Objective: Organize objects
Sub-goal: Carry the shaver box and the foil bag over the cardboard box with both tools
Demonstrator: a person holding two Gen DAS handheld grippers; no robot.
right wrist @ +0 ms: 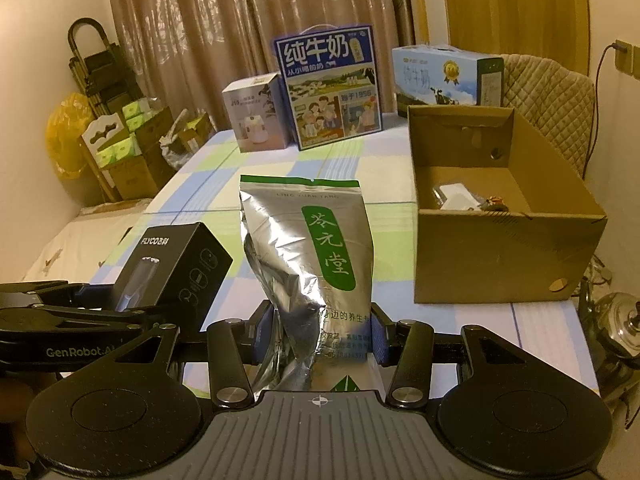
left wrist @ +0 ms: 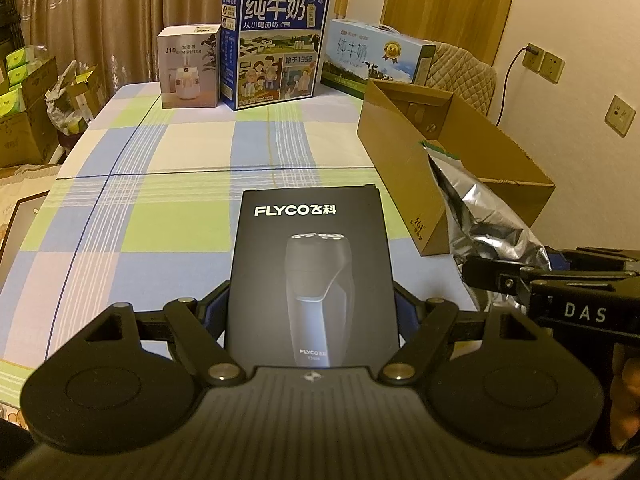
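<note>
My left gripper [left wrist: 312,312] is shut on a black FLYCO shaver box [left wrist: 310,264], held upright above the checked tablecloth [left wrist: 160,184]. My right gripper [right wrist: 318,340] is shut on a silver foil pouch with a green label [right wrist: 316,264], also held upright. In the right wrist view the shaver box [right wrist: 176,268] and left gripper [right wrist: 120,304] show at the left. In the left wrist view the foil pouch [left wrist: 476,216] and the right gripper [left wrist: 492,276] appear at the right. An open cardboard box [right wrist: 500,248] stands to the right of the pouch, with a white item [right wrist: 456,196] inside.
At the table's far edge stand a white humidifier box [left wrist: 188,68], a tall blue milk carton [left wrist: 276,48] and a light blue milk carton [left wrist: 376,60]. A quilted chair [right wrist: 548,96] sits behind the cardboard box. Stacked boxes and a folding cart [right wrist: 96,76] crowd the left wall.
</note>
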